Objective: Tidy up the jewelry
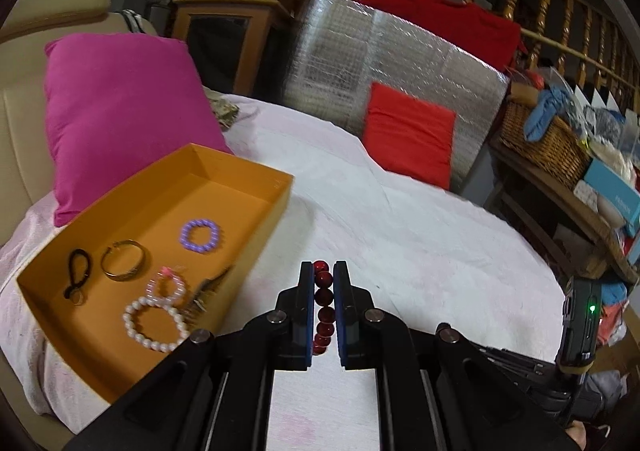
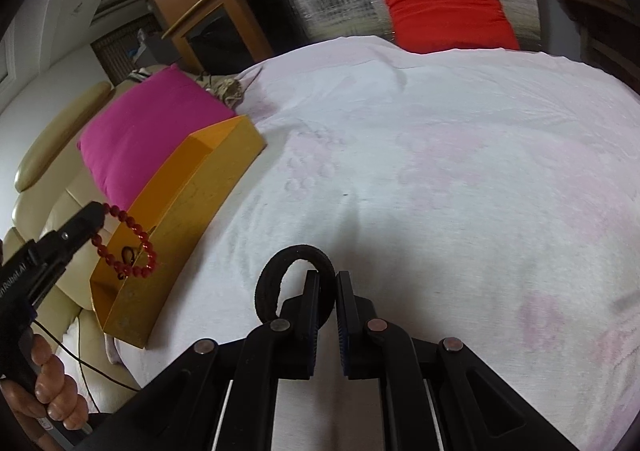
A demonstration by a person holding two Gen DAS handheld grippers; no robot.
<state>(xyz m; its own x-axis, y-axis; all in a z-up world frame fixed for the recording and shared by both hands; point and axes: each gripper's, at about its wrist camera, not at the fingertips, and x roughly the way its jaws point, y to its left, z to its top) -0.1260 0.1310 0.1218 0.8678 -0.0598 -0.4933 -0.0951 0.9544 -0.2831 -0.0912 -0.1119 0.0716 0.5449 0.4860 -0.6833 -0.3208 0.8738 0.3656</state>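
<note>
My left gripper (image 1: 324, 271) is shut on a dark red bead bracelet (image 1: 324, 307), held just right of the orange box (image 1: 256, 247). From the right wrist view the bracelet (image 2: 132, 247) hangs from the left gripper (image 2: 94, 211) above the box's near end (image 2: 180, 227). In the box lie a purple bead bracelet (image 1: 201, 234), a gold bangle (image 1: 122, 259), a black hair tie (image 1: 78, 275), a pink bracelet (image 1: 166, 288) and a pearl bracelet (image 1: 154, 325). My right gripper (image 2: 328, 283) is shut on a black hair band (image 2: 294, 283) above the white bedspread (image 2: 440, 179).
A magenta pillow (image 1: 120, 111) leans behind the box. A red pillow (image 1: 412, 131) stands against a silver foil sheet (image 1: 380, 67) at the far edge. A wicker basket (image 1: 540, 139) and clutter fill a shelf on the right. A beige headboard (image 1: 16, 111) is at the left.
</note>
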